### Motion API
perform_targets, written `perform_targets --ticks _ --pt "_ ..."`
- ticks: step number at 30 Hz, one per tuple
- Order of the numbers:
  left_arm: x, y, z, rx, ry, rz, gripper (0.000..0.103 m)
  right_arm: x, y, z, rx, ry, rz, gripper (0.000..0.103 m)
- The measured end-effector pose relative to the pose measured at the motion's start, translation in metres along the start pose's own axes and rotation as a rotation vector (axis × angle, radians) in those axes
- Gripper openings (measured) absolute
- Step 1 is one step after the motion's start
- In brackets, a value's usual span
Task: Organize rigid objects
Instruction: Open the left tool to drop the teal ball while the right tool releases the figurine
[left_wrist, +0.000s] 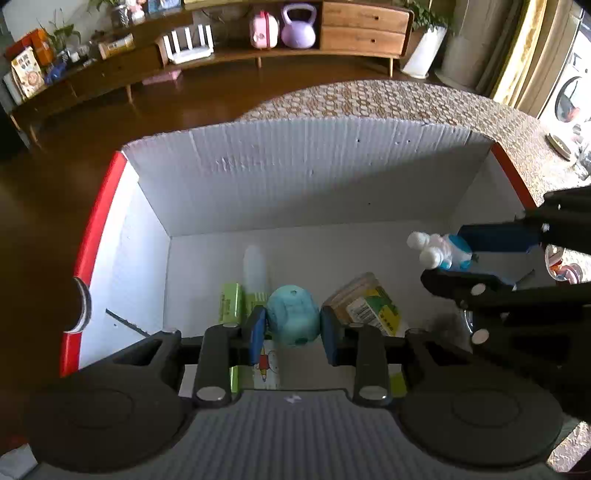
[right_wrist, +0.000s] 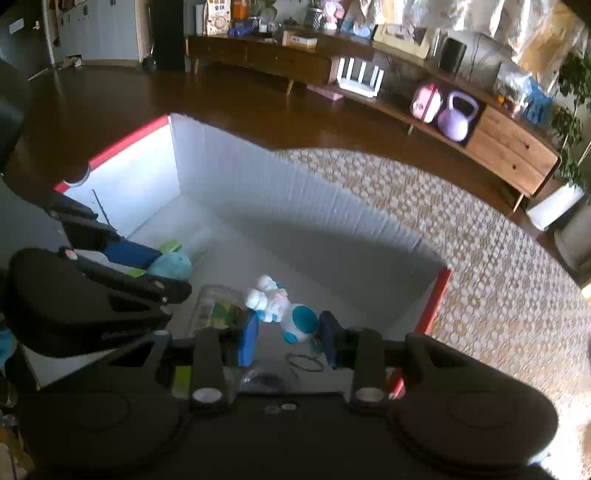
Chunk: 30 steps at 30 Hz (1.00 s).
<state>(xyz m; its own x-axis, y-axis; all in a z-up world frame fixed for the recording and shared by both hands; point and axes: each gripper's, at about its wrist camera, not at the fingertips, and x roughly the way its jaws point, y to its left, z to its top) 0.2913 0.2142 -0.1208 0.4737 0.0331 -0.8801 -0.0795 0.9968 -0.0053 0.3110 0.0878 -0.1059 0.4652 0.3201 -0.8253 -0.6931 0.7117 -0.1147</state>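
Your left gripper (left_wrist: 292, 334) pinches a teal rounded toy (left_wrist: 293, 319) between its blue pads, held over the inside of the white corrugated box (left_wrist: 295, 177) with red edges. Your right gripper (right_wrist: 287, 338) clamps a white-and-blue robot figurine (right_wrist: 284, 308), its white limbs sticking out past the fingers. Both hang above the box floor, where a green packet (left_wrist: 231, 306) and a wrapped green-labelled pack (left_wrist: 369, 306) lie partly hidden behind the pads. A pale bottle-like shape (left_wrist: 255, 269) by the back wall is too washed out to identify. The box's near wall is cut off by your gripper bodies. The box stands on a patterned rug (right_wrist: 461, 229).
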Motion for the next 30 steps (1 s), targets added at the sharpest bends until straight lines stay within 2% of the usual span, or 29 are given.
perform_targets --ticks 5,15,20,30 --pt "0.004 0.0 0.003 0.006 0.053 0.0 0.031 -0.003 0.006 -0.003 -0.014 0.005 -0.004 0.036" --pt "0.001 -0.004 0.003 0.019 0.054 0.022 0.031 -0.01 0.002 0.0 -0.01 -0.011 -0.009 0.038" --pt "-0.001 -0.005 0.005 0.019 0.043 0.035 0.031 -0.02 -0.001 -0.001 -0.007 -0.032 -0.008 0.043" --pt "-0.029 -0.015 0.0 0.032 -0.004 0.045 0.031 -0.061 -0.011 -0.007 0.035 -0.097 0.016 0.045"
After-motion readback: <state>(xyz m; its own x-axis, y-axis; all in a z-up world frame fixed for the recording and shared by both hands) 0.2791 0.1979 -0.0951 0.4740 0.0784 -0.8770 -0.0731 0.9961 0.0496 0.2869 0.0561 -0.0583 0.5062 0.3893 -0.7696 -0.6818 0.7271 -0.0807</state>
